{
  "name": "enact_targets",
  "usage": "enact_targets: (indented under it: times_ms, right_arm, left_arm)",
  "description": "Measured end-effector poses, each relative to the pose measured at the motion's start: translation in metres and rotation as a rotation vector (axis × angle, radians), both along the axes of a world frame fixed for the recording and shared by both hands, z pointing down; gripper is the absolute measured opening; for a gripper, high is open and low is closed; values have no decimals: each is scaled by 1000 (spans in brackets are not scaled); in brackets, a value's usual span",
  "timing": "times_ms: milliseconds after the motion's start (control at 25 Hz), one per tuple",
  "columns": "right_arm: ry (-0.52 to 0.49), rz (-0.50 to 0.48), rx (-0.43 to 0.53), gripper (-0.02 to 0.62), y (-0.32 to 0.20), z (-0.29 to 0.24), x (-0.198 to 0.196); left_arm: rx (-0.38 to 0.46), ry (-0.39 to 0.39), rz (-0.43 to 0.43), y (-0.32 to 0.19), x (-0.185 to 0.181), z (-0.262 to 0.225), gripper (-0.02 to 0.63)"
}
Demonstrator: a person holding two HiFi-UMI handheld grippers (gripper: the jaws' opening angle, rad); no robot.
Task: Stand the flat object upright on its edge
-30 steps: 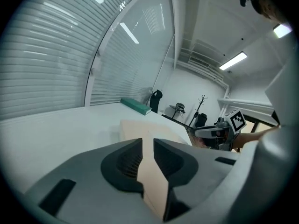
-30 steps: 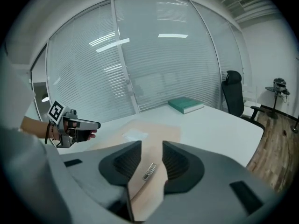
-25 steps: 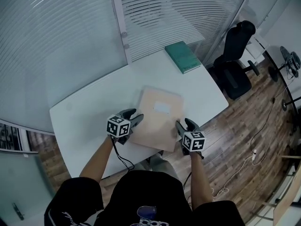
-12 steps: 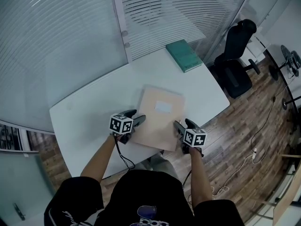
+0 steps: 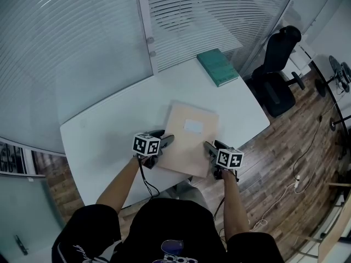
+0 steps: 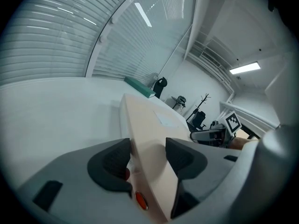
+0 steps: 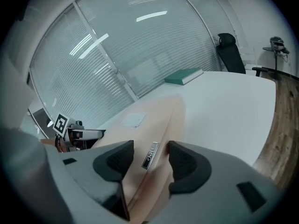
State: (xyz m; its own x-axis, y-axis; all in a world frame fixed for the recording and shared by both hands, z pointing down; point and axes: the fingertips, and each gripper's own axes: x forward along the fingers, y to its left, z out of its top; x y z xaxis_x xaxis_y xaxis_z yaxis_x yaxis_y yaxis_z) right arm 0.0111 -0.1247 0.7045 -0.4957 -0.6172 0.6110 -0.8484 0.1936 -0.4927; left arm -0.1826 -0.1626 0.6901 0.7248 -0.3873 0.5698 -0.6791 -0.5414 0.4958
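A beige flat folder [image 5: 189,141] lies on the white table [image 5: 109,125], its near edge at the table's front. My left gripper [image 5: 164,141] is at its near left corner and my right gripper [image 5: 209,147] at its near right corner. In the left gripper view the folder's edge [image 6: 149,125] runs between the jaws of the left gripper [image 6: 148,155]. In the right gripper view its spine [image 7: 149,120], with a small metal label, sits between the jaws of the right gripper [image 7: 152,157]. Both pairs of jaws have just been closing around the folder, but small gaps remain at the pads.
A teal book [image 5: 218,67] lies at the table's far right corner. A black office chair [image 5: 277,81] stands on the wooden floor to the right, where cables trail. Glass walls with blinds close off the far side.
Both grippers have sunk a little at the folder's near corners and their marker cubes have rolled slightly. The folder stays in the same spot on the table.
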Motion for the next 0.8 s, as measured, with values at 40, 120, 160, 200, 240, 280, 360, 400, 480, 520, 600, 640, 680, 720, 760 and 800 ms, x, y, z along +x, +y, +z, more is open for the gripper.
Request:
enact_targets:
  times_ms: [40, 120, 160, 200, 240, 280, 360, 400, 480, 520, 600, 640, 680, 720, 760, 800]
  right_arm:
    - [-5, 8, 1, 252, 0, 0, -1]
    - [-17, 14, -1, 241, 0, 0, -2]
    - [-14, 14, -6, 239, 0, 0, -1]
    - [-9, 12, -10, 239, 2, 0, -2]
    - [-8, 10, -10, 239, 3, -1, -3]
    - [-7, 9, -5, 239, 3, -3, -4]
    - [2, 11, 7, 239, 5, -9, -6]
    - [9, 11, 14, 239, 5, -11, -7]
    - [25, 6, 28, 239, 4, -18, -8]
    - [33, 5, 35, 239, 3, -21, -9]
    - [44, 4, 49, 239, 1, -28, -12]
    - [49, 3, 60, 239, 0, -32, -14]
    - [57, 1, 74, 239, -2, -37, -15]
    - [67, -1, 89, 239, -3, -41, -16]
    - [78, -2, 104, 239, -4, -46, -17]
    - [90, -3, 120, 239, -4, -51, -17]
  left_arm:
    - [1, 1, -2, 0, 0, -1, 242]
    - [4, 4, -6, 0, 0, -2, 239]
    - [4, 5, -8, 0, 0, -3, 239]
    - [4, 6, -9, 0, -1, -3, 239]
    - [4, 5, -10, 1, -1, -3, 239]
    - [5, 4, -11, 2, -2, -4, 239]
    - [16, 9, -8, 4, -4, -8, 239]
    - [26, 13, -8, 5, -5, -11, 239]
    - [52, 18, -11, 5, -7, -18, 239]
    - [66, 20, -12, 4, -8, -22, 239]
    - [91, 22, -15, 2, -11, -28, 239]
    - [101, 24, -15, 0, -12, -31, 239]
    - [109, 27, -15, -1, -13, -34, 239]
    - [118, 30, -16, -2, -14, -38, 240]
    - [129, 32, -16, -3, -14, -42, 241]
    - [141, 33, -17, -3, -15, -46, 241]
